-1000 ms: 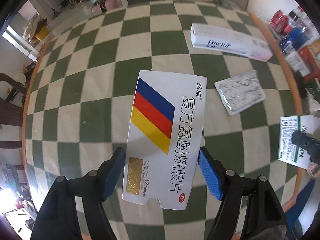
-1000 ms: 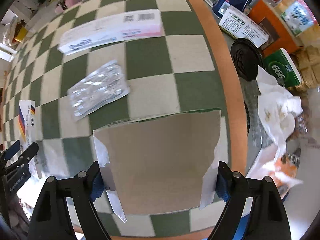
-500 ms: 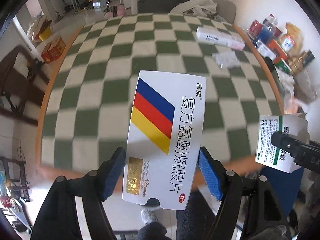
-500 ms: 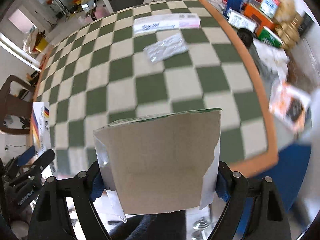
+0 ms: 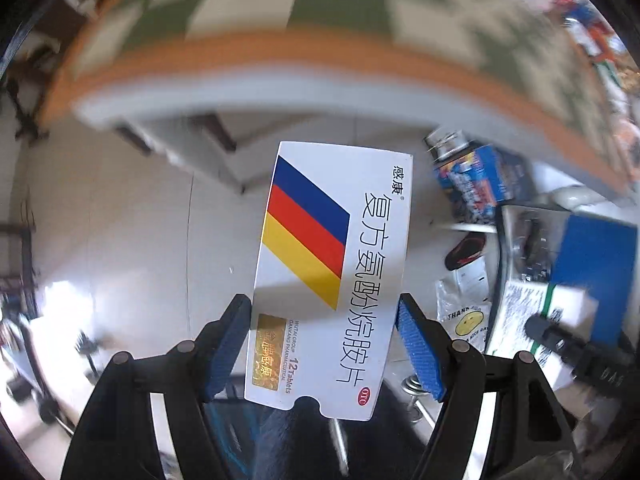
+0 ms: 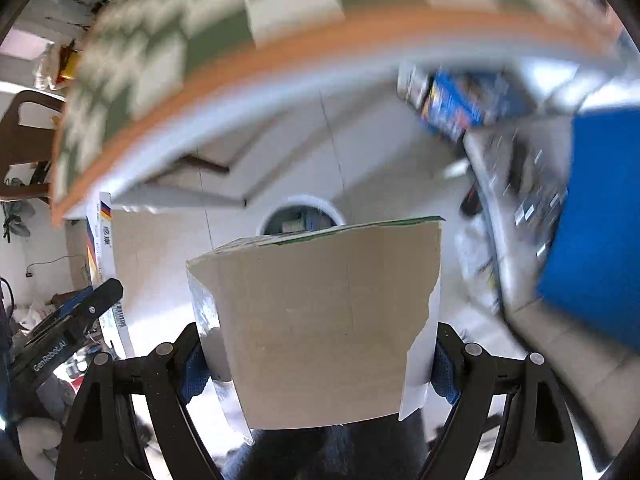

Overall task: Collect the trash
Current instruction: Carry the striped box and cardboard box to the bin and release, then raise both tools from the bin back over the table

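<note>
Left hand-held gripper (image 5: 322, 344): it points down at the floor; its two blue pads (image 5: 418, 348) press on the long sides of a white medicine box (image 5: 332, 276); it is clamped on that box
White medicine box: flat and white; it has blue, red and yellow stripes and dark writing; it sticks out past the fingertips, up in the air over the pale floor (image 5: 120, 240); in the right wrist view it shows thin, edge-on, at the left (image 6: 105, 264)
Right hand-held gripper (image 6: 316, 360): it also points down; its blue pads (image 6: 442, 376) squeeze both sides of a torn cardboard box (image 6: 324, 320); it is clamped on that box
Torn cardboard box: brown on the bare side that faces the camera; green along the top edge; one side is ripped and white; it hangs in the air, off the counter; in the left wrist view its printed white and green side (image 5: 520, 320) shows at the right
Counter (image 5: 320, 52): it has green and white squares and an orange rim; it is blurred at the top of both views; both boxes are off it
Bin (image 6: 300, 218): a round white rim on the floor, just past the top edge of the torn cardboard box; the inside is too small to tell
Blue thing (image 6: 596, 220): big and blurred at the right; it is hard to tell what it is
</note>
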